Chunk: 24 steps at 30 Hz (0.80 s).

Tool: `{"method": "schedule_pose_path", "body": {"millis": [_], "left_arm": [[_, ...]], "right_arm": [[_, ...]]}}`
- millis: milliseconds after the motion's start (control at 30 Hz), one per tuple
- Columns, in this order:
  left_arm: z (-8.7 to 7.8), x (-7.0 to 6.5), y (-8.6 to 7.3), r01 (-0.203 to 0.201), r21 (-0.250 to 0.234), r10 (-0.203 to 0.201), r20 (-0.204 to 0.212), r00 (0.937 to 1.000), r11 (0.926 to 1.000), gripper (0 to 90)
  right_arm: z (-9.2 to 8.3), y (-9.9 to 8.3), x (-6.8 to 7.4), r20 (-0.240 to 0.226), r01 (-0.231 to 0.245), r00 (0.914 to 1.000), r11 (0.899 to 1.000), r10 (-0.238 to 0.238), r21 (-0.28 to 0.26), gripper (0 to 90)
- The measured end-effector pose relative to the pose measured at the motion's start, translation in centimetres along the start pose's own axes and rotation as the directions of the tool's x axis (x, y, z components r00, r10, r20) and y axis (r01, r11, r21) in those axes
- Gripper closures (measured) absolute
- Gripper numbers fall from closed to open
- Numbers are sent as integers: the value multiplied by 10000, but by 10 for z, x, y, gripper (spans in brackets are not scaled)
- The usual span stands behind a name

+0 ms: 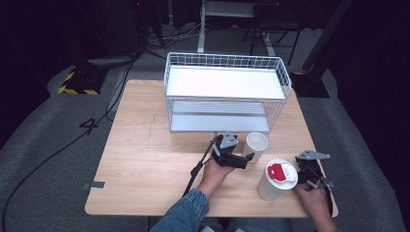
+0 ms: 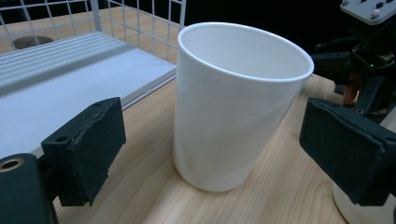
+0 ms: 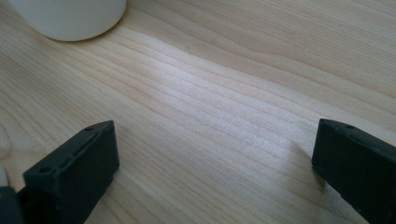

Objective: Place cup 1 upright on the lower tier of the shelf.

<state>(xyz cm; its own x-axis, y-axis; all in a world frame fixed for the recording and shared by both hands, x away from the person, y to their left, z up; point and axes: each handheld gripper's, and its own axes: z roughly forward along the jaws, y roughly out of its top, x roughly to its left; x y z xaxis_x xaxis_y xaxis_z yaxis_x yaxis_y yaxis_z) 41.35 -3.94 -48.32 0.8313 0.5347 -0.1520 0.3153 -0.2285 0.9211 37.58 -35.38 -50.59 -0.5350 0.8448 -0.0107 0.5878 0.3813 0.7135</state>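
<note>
The left gripper (image 1: 246, 160) is sitting near the middle of the wooden table (image 1: 145, 159), and its two black jaws are standing wide apart. In the left gripper view the white cup (image 2: 233, 107) is standing upright between those jaws, but neither jaw is touching it, so the left gripper (image 2: 210, 158) is holding nothing. The cup is open at the top and looks empty inside. From the high view, the white cup (image 1: 255, 146) is standing just in front of the wire shelf rack (image 1: 227, 89), near its right front corner. The rack is white, with a flat top shelf and a lower shelf, and it is sitting at the far side of the table. The right gripper (image 1: 312, 181) is resting near the right front edge of the table, with the person's hand behind it. In the right gripper view its jaws are also wide apart, with bare wood between them, so the right gripper (image 3: 215, 163) is holding nothing too. Just beside it, on its left, a taller white cup with a lid (image 1: 276, 180) is standing, and the lid is showing a red patch on top. A blue sleeve (image 1: 186, 210) is covering the person's left arm.
</note>
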Motion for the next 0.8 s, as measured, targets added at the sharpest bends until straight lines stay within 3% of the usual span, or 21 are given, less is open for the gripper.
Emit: {"method": "schedule_pose_path", "body": {"millis": [167,433,800], "left_arm": [[13,-2,-2,-28,350,23,140,9999,9994,78],[30,-5,0,-88,788,91,-44,9999,9968,80],[41,-7,-1,-38,869,54,-180,9998,9962,101]], "right_arm": [[0,0,0,2,-1,10000,10000,1,1,4],[0,0,0,14,-17,10000,10000,17,0,4],[0,0,0,15,-16,10000,10000,16,-1,4]]}}
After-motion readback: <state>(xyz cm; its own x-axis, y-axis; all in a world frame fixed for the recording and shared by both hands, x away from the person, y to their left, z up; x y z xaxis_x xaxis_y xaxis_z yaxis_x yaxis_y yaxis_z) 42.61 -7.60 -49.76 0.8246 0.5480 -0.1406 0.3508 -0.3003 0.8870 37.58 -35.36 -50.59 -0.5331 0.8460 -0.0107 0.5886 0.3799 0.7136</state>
